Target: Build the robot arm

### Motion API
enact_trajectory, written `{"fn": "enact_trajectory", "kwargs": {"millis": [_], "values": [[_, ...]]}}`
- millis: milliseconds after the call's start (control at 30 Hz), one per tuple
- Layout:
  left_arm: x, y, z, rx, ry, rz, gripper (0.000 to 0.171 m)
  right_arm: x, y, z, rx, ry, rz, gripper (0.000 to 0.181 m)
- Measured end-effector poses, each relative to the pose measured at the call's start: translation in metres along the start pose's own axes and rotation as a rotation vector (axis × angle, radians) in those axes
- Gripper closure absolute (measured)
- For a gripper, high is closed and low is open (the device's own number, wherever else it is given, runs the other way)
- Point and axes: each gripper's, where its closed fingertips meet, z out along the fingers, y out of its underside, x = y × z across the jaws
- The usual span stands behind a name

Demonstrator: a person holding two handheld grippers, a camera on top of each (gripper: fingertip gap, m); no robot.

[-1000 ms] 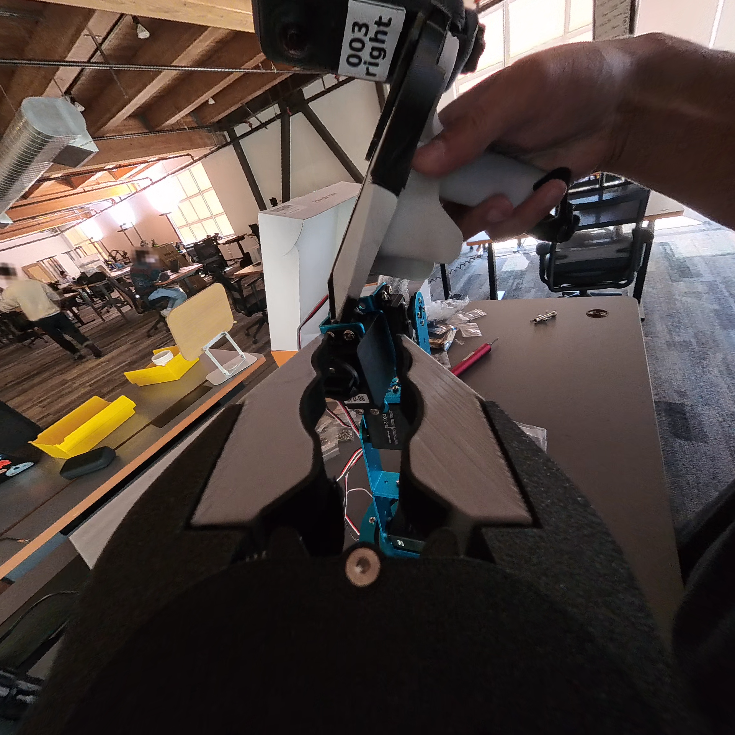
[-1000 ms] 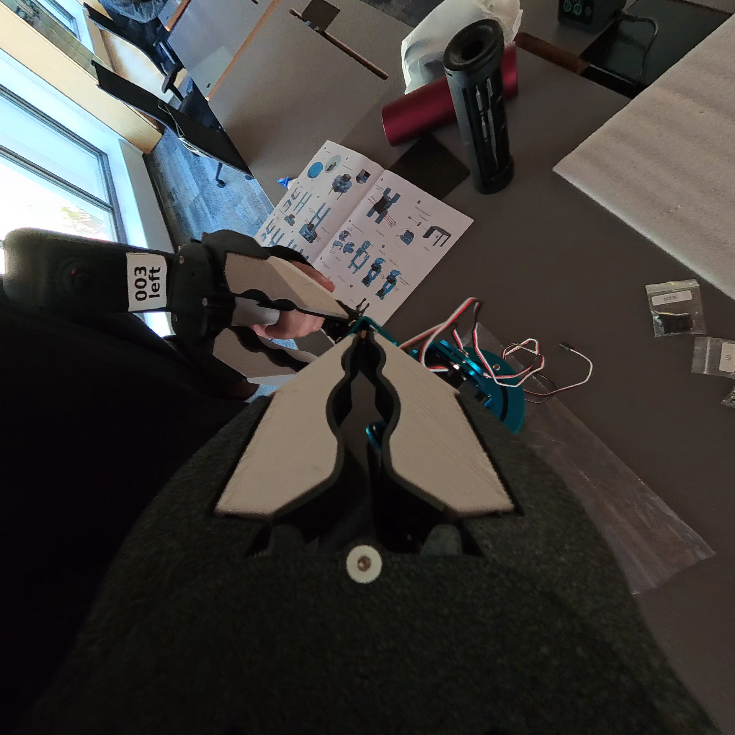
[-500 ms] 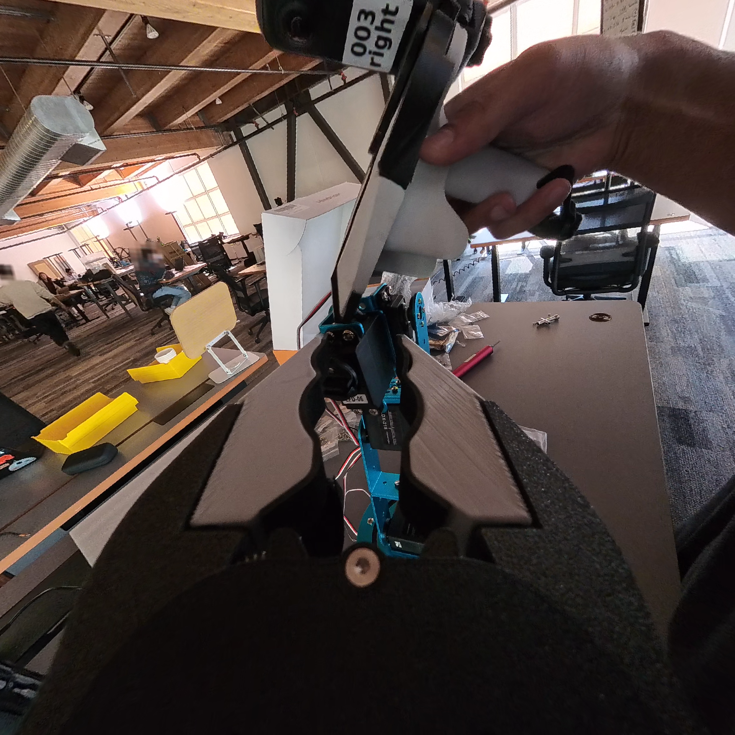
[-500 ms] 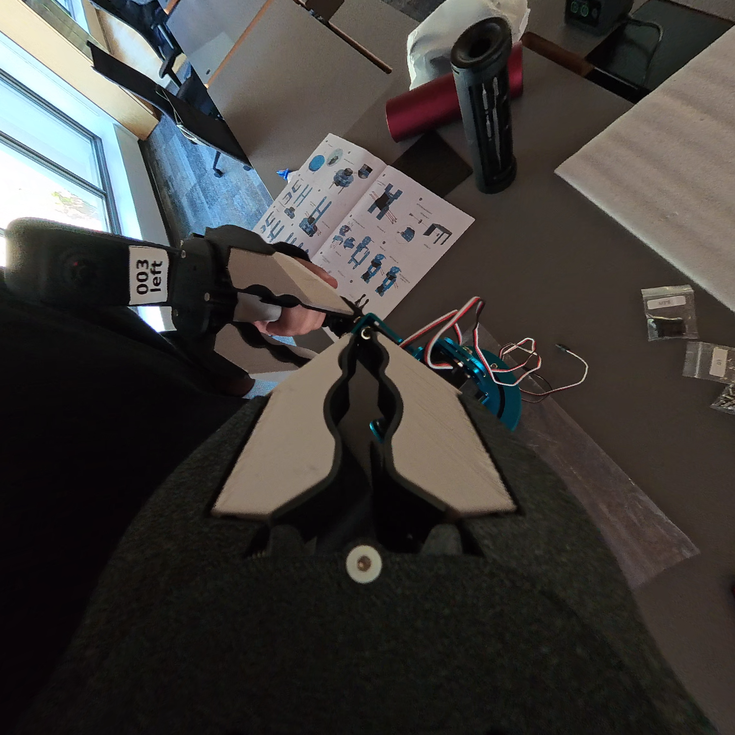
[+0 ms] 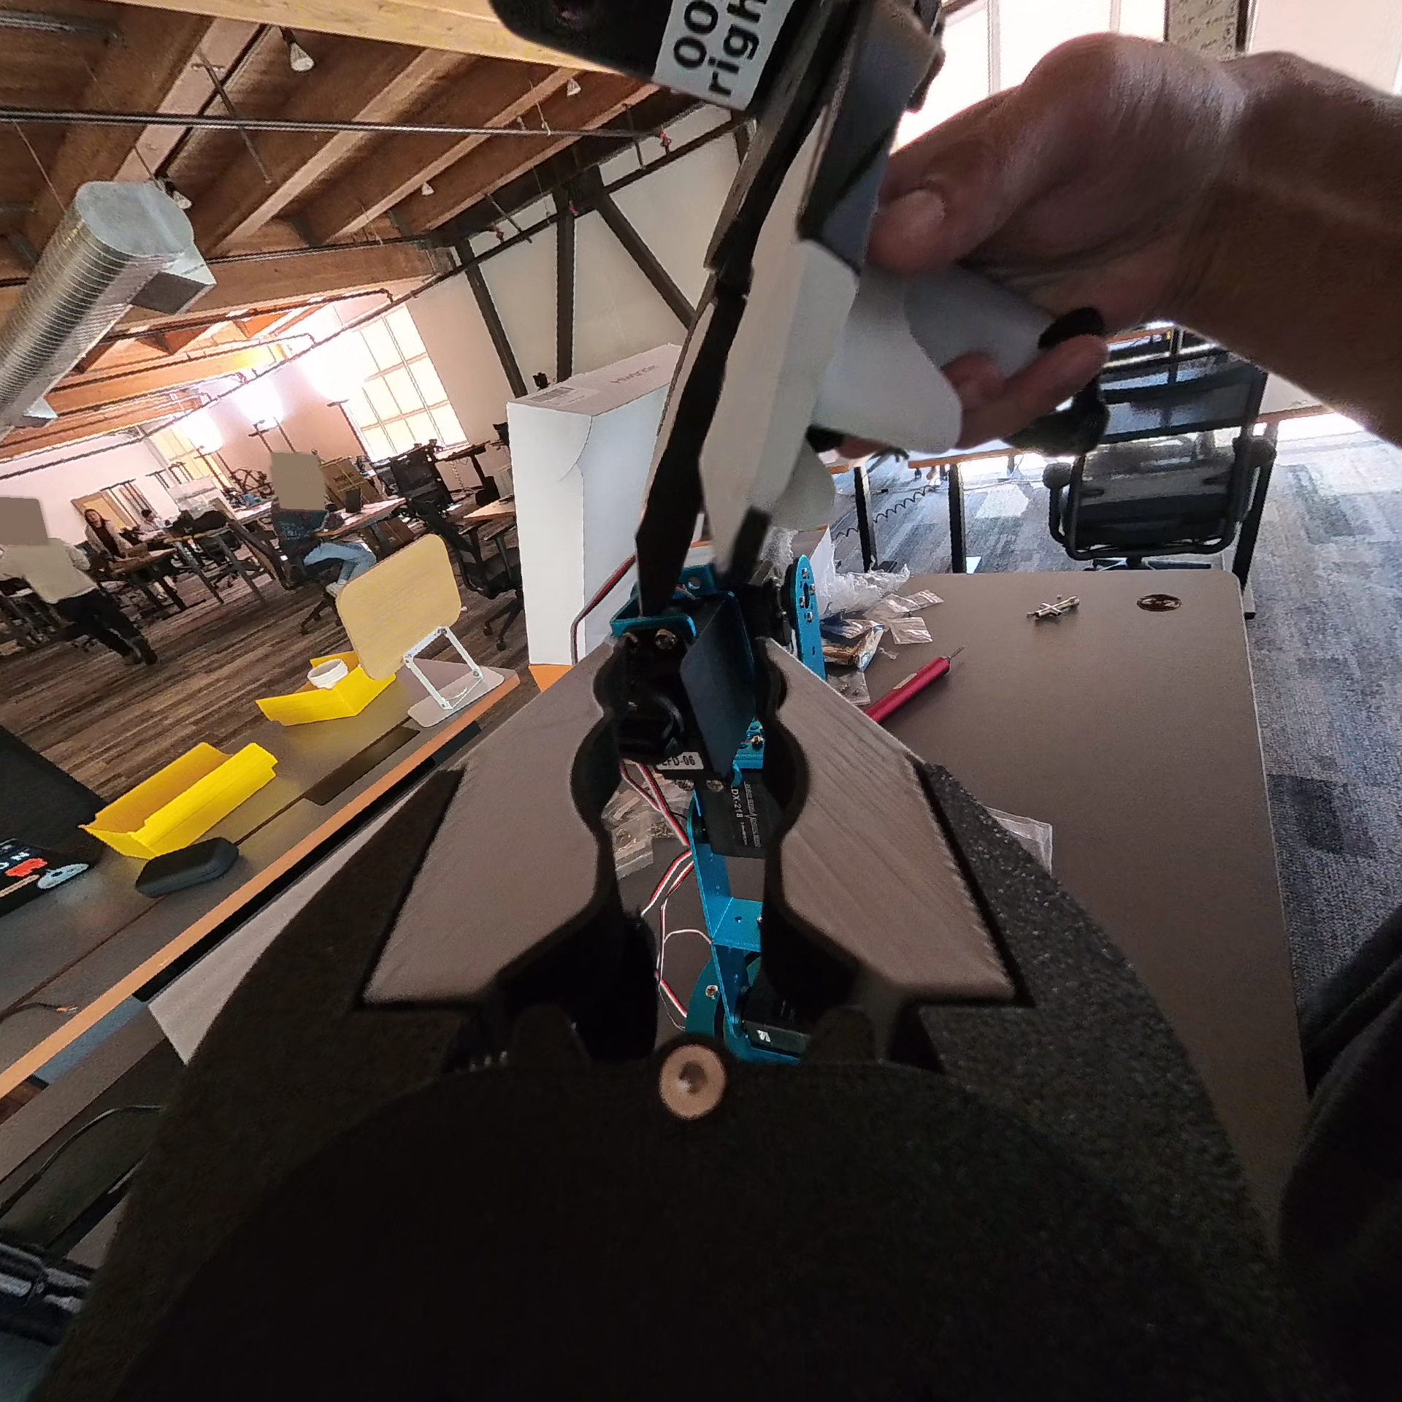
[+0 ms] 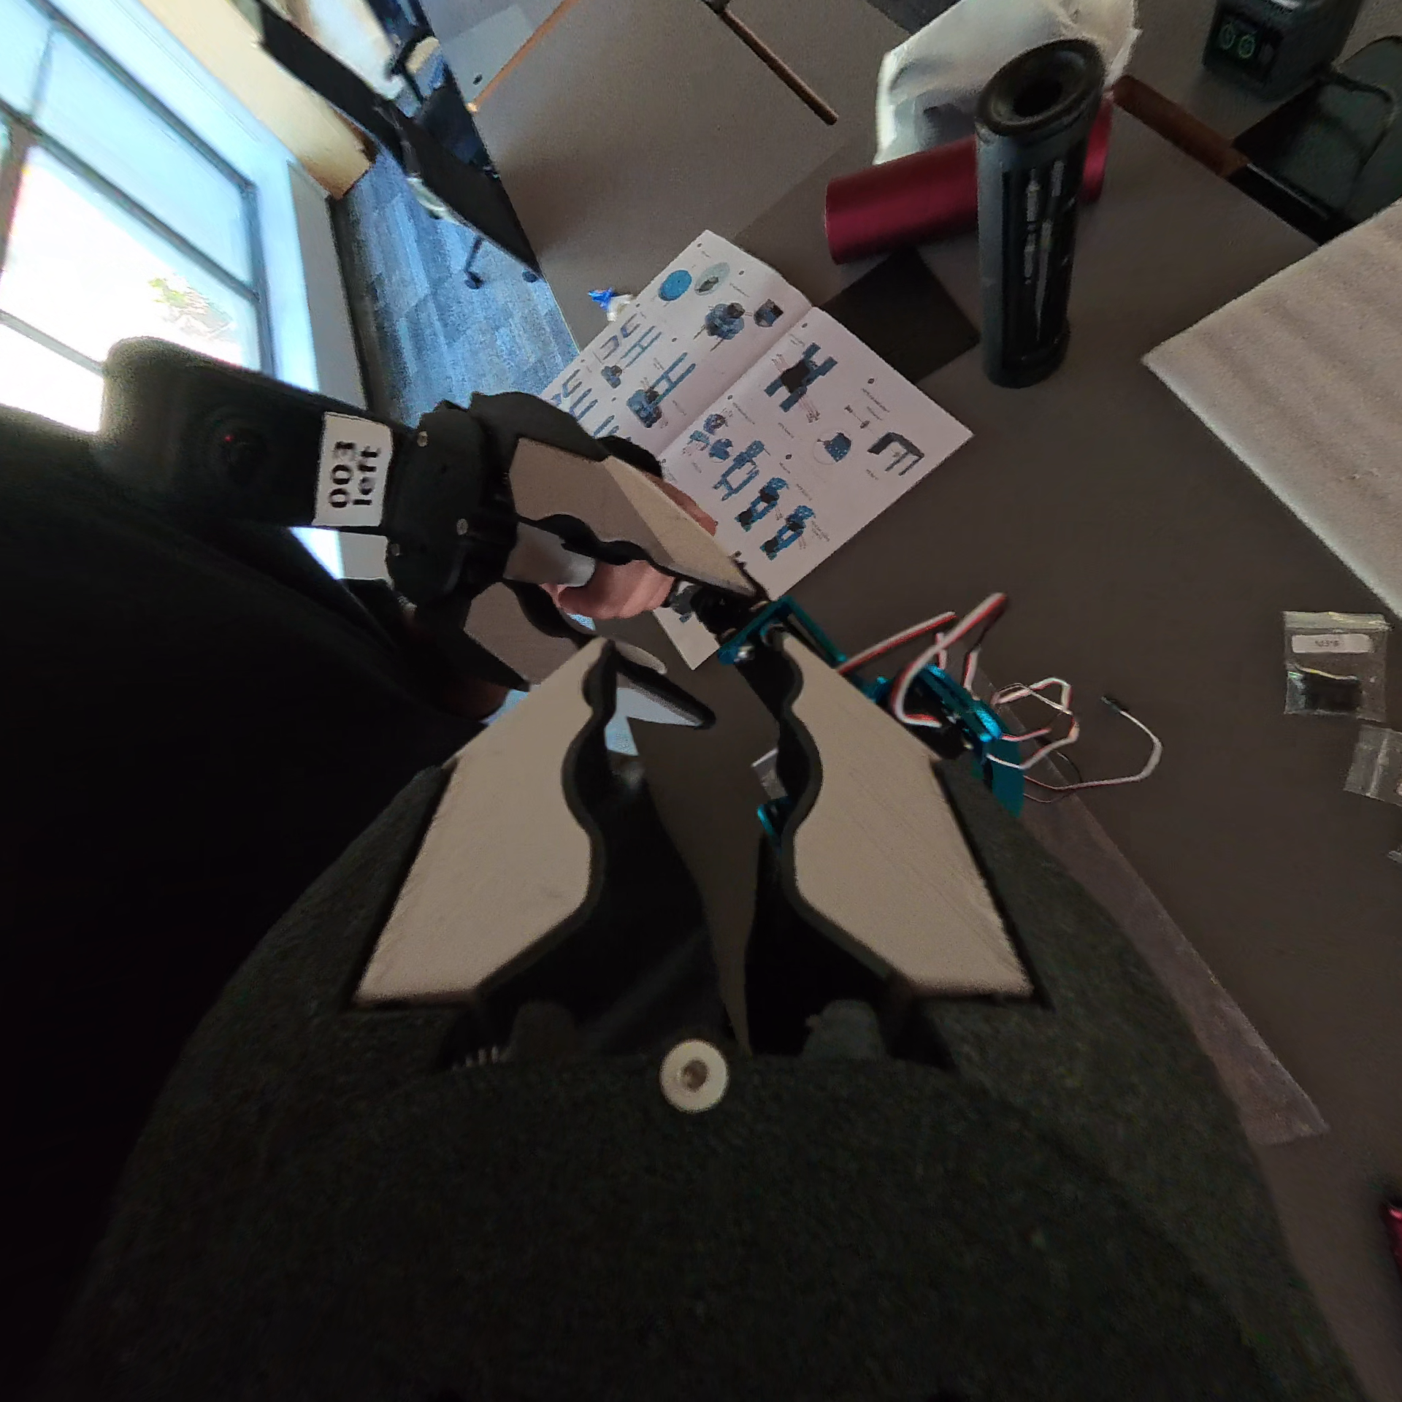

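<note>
On the dark tabletop (image 6: 1138,531) at frame centre, we see the left gripper (image 5: 686,660) pinching the upright blue servo assembly (image 5: 721,872), while the right gripper (image 6: 694,652), spread, straddles its top from above

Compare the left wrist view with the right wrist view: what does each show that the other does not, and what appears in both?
Only the left wrist view shows the red screwdriver, yellow trays, a white box and an office chair.

Only the right wrist view shows the open instruction booklet, the black cylinder, the dark red cylinder and a foam sheet.

Both show the blue robot arm kit with its servo wires, the dark table and both grippers: the left gripper has its jaws shut on the kit, the right gripper has its jaws open.
</note>
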Motion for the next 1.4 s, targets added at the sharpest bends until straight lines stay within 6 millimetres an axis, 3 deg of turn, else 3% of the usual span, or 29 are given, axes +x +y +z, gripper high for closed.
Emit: {"fn": "enact_trajectory", "kwargs": {"millis": [733,867,967,1100,1400], "values": [[-0.001,0.000,0.000,0.002,-0.006,-0.003,0.141,0.001,0.001,-0.004,0.016,0.007,-0.005,0.139],[-0.004,0.000,0.000,0.019,-0.019,-0.032,0.147,0.008,-0.008,-0.018,0.049,0.064,-0.086,0.150],[-0.005,-0.001,0.001,0.029,-0.043,-0.040,0.149,0.025,-0.017,-0.023,0.052,0.147,-0.273,0.154],[-0.006,-0.001,0.002,0.029,-0.081,-0.047,0.149,0.029,-0.007,-0.011,-0.085,0.034,-0.455,0.154],[-0.008,0.000,0.004,0.010,-0.190,-0.040,0.149,0.029,-0.005,0.000,-0.149,-0.160,-0.518,0.159]]}}
